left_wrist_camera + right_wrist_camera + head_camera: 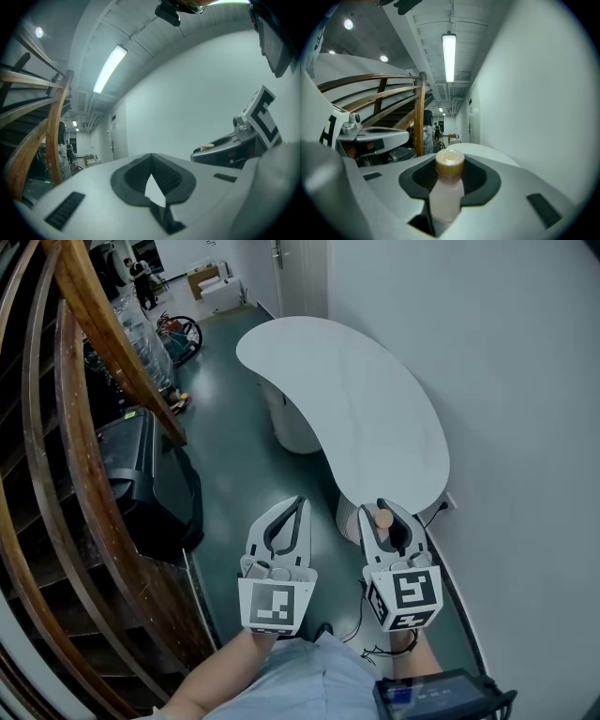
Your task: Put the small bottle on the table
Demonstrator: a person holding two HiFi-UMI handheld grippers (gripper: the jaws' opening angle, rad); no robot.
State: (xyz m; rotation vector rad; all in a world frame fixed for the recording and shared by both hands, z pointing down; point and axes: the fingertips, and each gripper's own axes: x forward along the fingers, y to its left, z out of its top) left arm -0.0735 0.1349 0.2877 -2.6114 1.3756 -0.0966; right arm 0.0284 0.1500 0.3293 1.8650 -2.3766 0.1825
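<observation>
**At the near end of a hallway worktop, a small bottle sits in the right claw**

Beside a curved wooden stair rail (89,315) and a plain white wall (511,381), a person stands at the near end of a white, kidney-shaped worktop (347,399) with a claw in each hand. The right claw (391,514) pinches the small bottle (446,197) by its pale pink body. The tan cap (450,162) pokes out past the pads and points towards the worktop. From the head view the bottle hangs at the worktop's near rim and is not set down. Its height above the surface cannot be told. The left claw (299,503) is pressed together with nothing in it, and is held off to the side over the green floor (234,474).

The bottle looks like a light plastic drink bottle with a smooth, round and fairly stiff body, so it may twist or slide in a loose pinch. The present hold, on the body just below the cap, seems sound. It will probably need tipping until its base faces down, so that it stands. It is narrow with a small base, so it could topple if let go at a tilt.
</observation>
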